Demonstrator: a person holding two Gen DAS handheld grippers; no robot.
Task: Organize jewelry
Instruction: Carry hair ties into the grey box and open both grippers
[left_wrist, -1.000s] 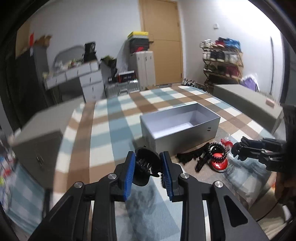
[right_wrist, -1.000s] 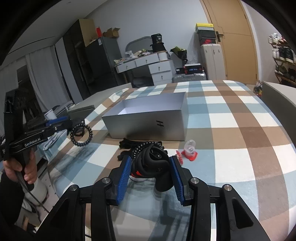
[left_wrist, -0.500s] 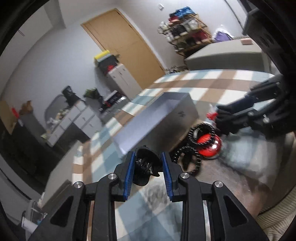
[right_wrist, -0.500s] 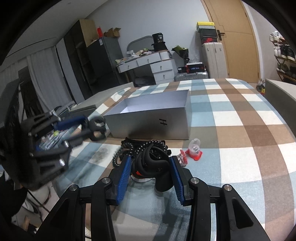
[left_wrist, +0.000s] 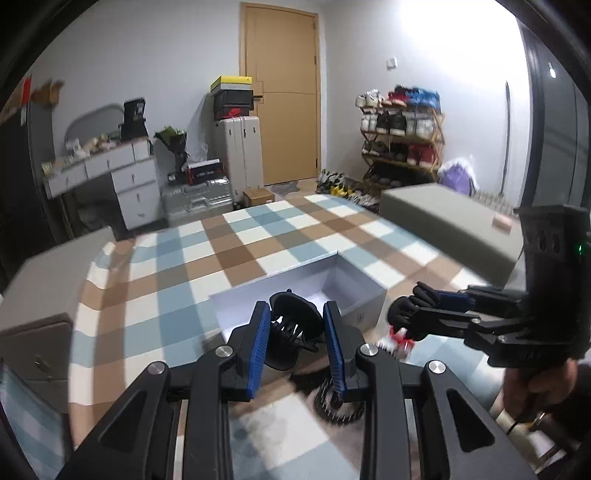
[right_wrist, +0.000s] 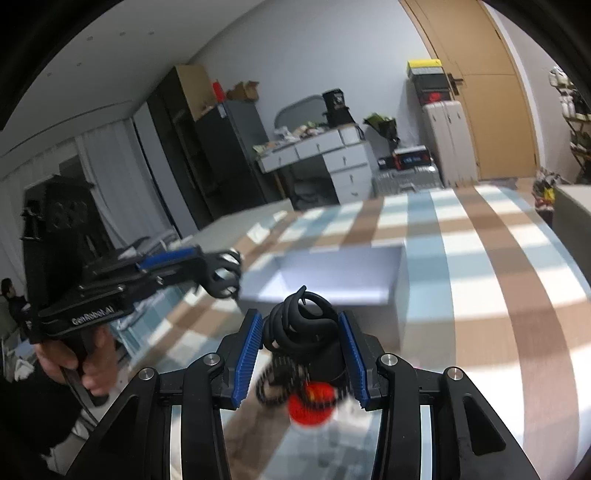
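Left wrist view shows the left hand-held gripper (left_wrist: 293, 334) clamped on a black claw hair clip (left_wrist: 291, 325), carried above the near edge of the open grey box (left_wrist: 364, 306); I judge it is lifted there so the clip can be dropped inside. The box sits on the checked cloth (left_wrist: 177, 266), open side up, and nothing can be seen in the part of its inside that shows.

From the right wrist view, the right hand-held gripper (right_wrist: 301, 341) pinches a black coiled hair tie (right_wrist: 299, 328), also raised and aimed toward the same box, which suggests both pieces go in together.

By count: one box, two grippers, each holding one item. Left on the cloth below are at least one more black beaded or coiled ring (left_wrist: 338, 404) and a red piece (right_wrist: 310, 404); motion blur makes an exact count of the remaining pile impossible.
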